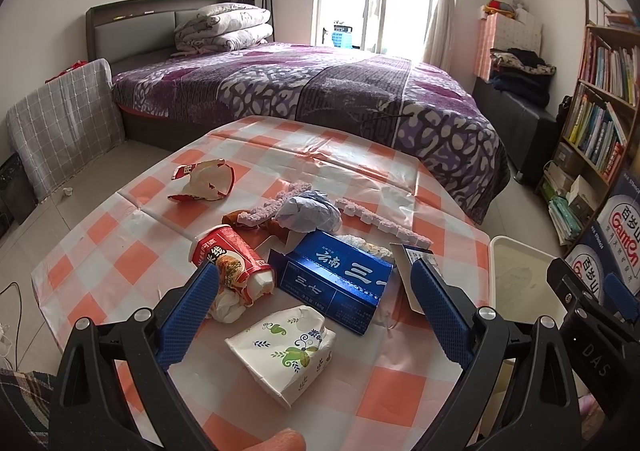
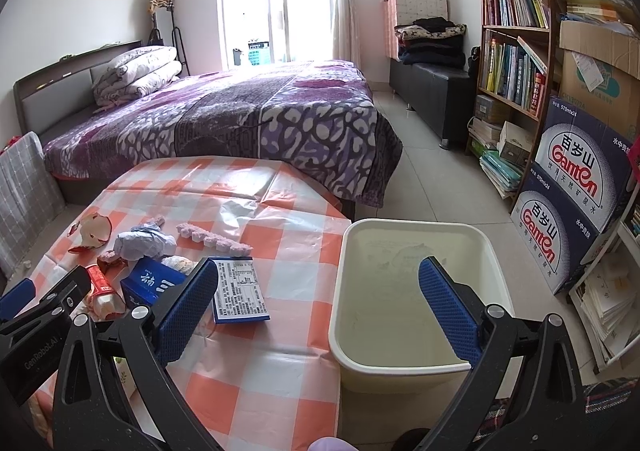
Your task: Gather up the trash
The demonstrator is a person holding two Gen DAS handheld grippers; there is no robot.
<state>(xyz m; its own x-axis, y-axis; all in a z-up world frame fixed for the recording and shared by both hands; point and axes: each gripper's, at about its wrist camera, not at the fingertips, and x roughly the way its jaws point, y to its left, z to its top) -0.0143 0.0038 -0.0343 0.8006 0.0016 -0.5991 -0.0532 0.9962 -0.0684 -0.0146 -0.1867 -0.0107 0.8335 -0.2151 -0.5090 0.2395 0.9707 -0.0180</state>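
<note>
Trash lies on a table under an orange-and-white checked cloth: a crushed red noodle cup, a blue box, a white carton with green leaf print, a torn red-and-white wrapper, crumpled bluish paper and pink foam strips. My left gripper hangs open over the cup, blue box and carton, holding nothing. My right gripper is open too, straddling the table edge and a cream bin that stands beside the table. A flat blue printed card lies near its left finger.
A bed with a purple cover stands just behind the table. On the right are a bookshelf, stacked water cartons and a black bench with folded clothes. Tiled floor runs between bed and shelf.
</note>
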